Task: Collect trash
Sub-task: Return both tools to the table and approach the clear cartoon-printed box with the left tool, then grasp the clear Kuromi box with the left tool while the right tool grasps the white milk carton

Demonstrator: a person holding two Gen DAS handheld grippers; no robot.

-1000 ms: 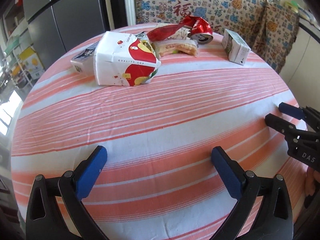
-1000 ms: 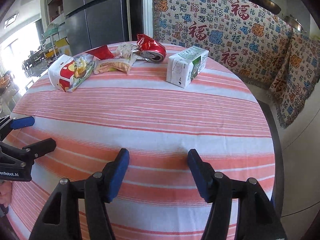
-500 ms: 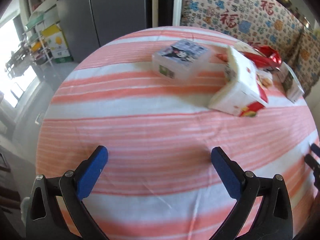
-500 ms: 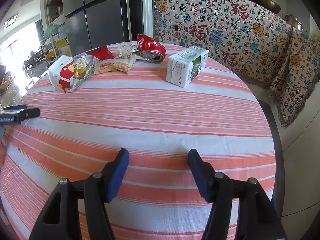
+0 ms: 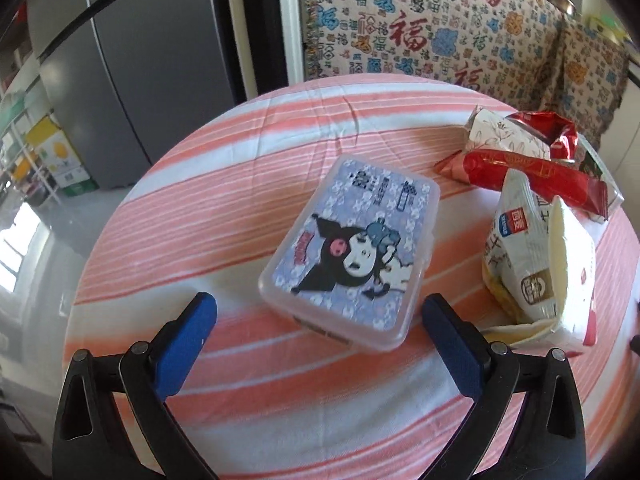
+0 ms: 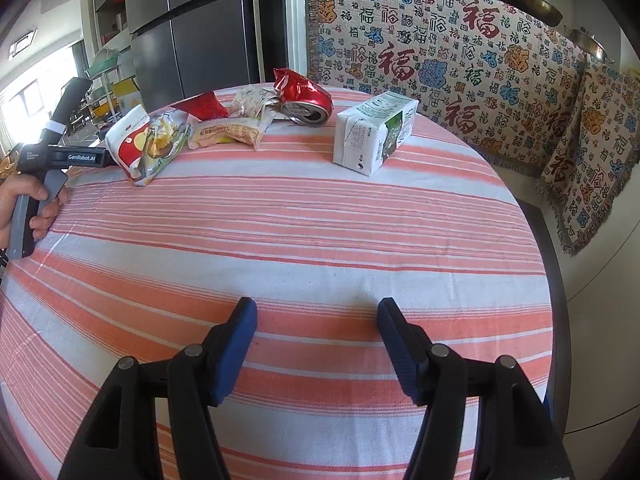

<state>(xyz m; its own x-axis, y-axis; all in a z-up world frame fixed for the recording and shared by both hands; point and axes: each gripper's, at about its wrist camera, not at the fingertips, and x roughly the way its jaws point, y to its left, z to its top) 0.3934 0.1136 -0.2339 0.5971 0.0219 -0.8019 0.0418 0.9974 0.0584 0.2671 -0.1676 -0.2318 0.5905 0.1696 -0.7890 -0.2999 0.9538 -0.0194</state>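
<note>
Both claws gape, empty: left claw (image 5: 318,318) just short of box (image 5: 348,250), right claw (image 6: 316,320) idle. Risk: jaws barely wider, box skids into cup (image 5: 560,280).

Domestic kitchen-dining area. Evidenced by: tall grey refrigerator (image 6: 188,32) behind a round table (image 6: 304,216) under striped cloth; pans (image 6: 528,0) hung on the wall; patterned throw (image 6: 440,56) over bench seating; storage rack (image 5: 44,160) with household boxes beside a bright window.
</note>
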